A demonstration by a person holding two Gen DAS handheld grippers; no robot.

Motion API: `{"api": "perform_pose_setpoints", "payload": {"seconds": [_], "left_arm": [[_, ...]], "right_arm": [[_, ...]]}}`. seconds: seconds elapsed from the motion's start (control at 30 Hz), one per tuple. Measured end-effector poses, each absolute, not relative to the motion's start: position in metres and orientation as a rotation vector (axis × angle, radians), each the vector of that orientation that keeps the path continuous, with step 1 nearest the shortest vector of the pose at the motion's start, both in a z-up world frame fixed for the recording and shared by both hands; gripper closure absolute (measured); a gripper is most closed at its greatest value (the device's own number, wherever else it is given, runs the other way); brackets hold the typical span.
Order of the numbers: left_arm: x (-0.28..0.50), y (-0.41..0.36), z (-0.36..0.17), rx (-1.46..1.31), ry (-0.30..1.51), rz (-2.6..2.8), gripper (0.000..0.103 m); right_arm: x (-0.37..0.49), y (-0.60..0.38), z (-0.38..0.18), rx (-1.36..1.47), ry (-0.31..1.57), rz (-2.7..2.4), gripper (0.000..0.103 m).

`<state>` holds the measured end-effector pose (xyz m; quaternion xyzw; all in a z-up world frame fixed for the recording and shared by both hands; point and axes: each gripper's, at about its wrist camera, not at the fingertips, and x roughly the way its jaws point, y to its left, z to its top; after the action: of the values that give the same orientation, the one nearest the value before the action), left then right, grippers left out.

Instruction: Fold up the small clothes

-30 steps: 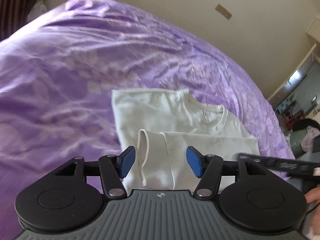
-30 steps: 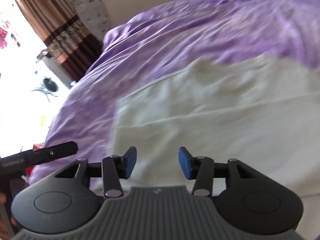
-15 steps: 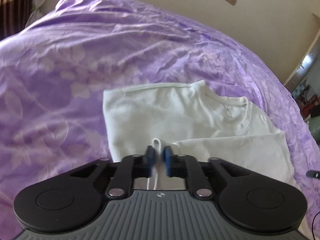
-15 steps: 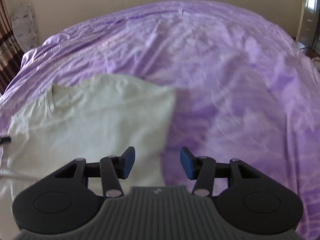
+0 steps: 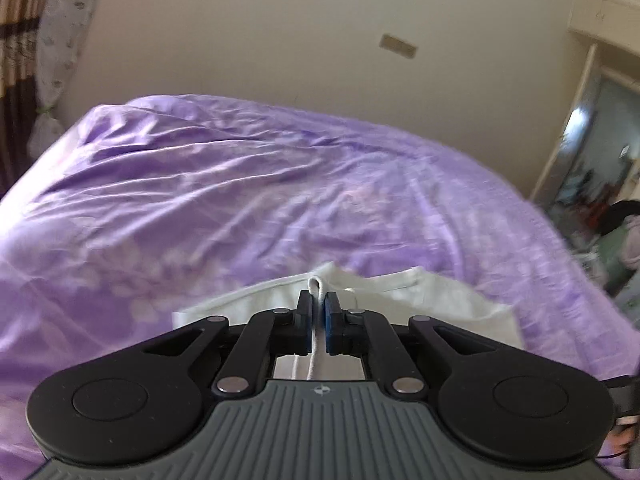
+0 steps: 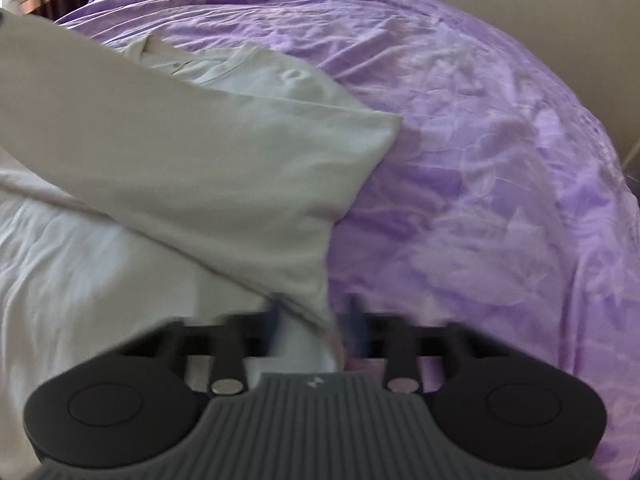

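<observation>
A small white T-shirt (image 5: 420, 300) lies on the purple bedspread (image 5: 240, 200). My left gripper (image 5: 319, 312) is shut on a hemmed edge of the shirt and holds it lifted. In the right wrist view the shirt (image 6: 180, 160) is raised on the left, with a fold stretched from the upper left down to my right gripper (image 6: 312, 320). The right fingers are blurred by motion; the lower corner of the shirt sits between them with a gap still showing.
The purple bedspread (image 6: 480, 160) extends far to the right of the shirt. A beige wall (image 5: 280, 32) stands behind the bed. A curtain (image 5: 16, 60) hangs at left, a doorway (image 5: 592, 160) at right.
My left gripper closed on the shirt's hem and lifted it. My right gripper swung to the shirt's lower right corner and its fingers are narrowing around it.
</observation>
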<state>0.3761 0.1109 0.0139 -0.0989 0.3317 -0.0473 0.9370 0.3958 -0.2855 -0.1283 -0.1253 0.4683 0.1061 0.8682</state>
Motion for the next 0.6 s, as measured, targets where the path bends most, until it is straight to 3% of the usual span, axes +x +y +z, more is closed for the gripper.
{"api": "perform_pose_setpoints", "payload": {"seconds": [0.3, 0.47, 0.53, 0.6], "left_arm": [[0.396, 0.133, -0.101, -0.232, 0.935, 0.036, 0.097], [0.392, 0.137, -0.098, -0.199, 0.942, 0.044, 0.079], [0.384, 0.138, -0.092, -0.199, 0.938, 0.049, 0.068], [0.375, 0.138, -0.085, -0.19, 0.918, 0.064, 0.064]], "right_arm": [[0.391, -0.299, -0.132, -0.194, 1.005, 0.19, 0.103], [0.398, -0.305, -0.133, -0.128, 1.059, 0.185, 0.096], [0.397, -0.31, -0.128, -0.083, 1.07, 0.175, 0.095], [0.396, -0.313, -0.117, -0.034, 1.045, 0.179, 0.094]]}}
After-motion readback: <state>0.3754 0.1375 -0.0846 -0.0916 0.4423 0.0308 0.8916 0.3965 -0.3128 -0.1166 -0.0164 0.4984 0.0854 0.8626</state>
